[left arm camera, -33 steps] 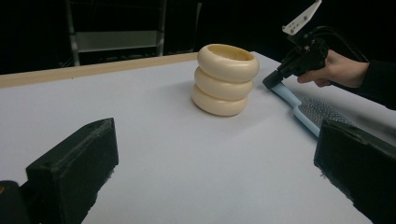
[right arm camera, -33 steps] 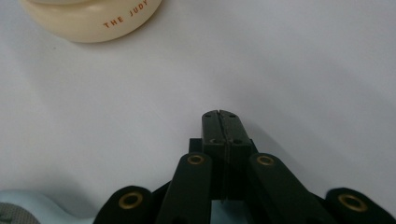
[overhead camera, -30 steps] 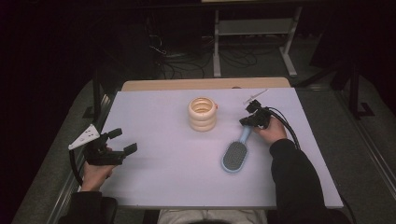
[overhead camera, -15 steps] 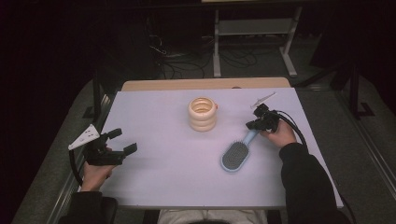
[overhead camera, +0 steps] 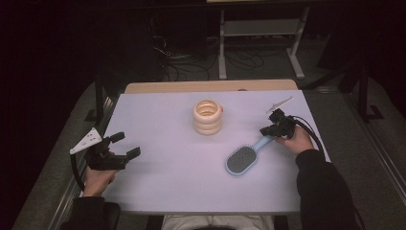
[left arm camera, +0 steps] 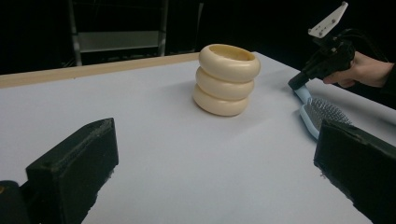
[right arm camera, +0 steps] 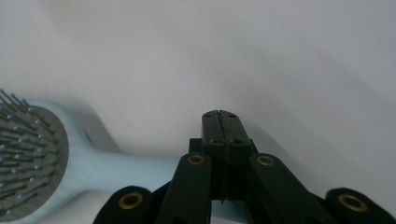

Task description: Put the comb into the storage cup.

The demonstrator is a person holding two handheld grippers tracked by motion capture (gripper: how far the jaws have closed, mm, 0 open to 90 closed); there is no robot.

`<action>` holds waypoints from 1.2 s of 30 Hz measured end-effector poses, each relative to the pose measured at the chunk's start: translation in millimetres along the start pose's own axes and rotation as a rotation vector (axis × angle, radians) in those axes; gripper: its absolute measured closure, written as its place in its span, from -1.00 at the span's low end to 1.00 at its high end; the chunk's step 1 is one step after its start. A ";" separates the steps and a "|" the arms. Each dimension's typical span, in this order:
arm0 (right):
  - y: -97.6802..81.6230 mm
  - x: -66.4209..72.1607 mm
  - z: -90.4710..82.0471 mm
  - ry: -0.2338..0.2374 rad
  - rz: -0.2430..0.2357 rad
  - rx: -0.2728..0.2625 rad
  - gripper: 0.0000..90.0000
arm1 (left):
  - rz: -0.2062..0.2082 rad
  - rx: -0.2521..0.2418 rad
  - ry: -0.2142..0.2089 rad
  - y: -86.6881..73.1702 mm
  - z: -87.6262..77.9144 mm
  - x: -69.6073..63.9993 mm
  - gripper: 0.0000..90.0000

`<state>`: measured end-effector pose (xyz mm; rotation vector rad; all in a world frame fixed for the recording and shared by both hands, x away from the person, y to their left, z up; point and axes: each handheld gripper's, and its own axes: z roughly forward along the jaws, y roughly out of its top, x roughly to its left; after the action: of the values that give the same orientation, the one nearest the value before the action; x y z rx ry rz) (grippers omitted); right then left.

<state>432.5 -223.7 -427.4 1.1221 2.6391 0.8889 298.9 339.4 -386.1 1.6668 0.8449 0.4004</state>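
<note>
The light-blue hairbrush lies bristles-up on the white table, down and to the right of the cream ring stack as the high view shows it, well apart from the stack. Its long axis runs on a diagonal: the oval head is the end nearer the person, and the slim handle points away and to the right, ending at the right gripper. In the right gripper view, the right gripper's jaws are pressed flat together with no gap, and the handle passes crosswise just beneath them rather than between them, the head off to the left of that view. So the jaws sit on top of the handle's far end, squeezing nothing. Any push or drag would likely work along or across that diagonal, and I judge that the brush would pivot about its heavier head. The left gripper hovers at the table's left edge, far to the left of the ring stack, with its jaws wide apart and nothing between them. The right hand is clearly the nearer one to the brush.
</note>
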 end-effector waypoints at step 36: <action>-45.8 30.4 -39.1 0.029 -0.089 0.065 0.97 | 0.010 -0.013 0.018 0.3 -2.1 -1.6 -1.00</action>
<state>369.4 -245.8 -418.6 1.0044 2.7362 0.8149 296.5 339.7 -385.0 1.6578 0.8457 0.4282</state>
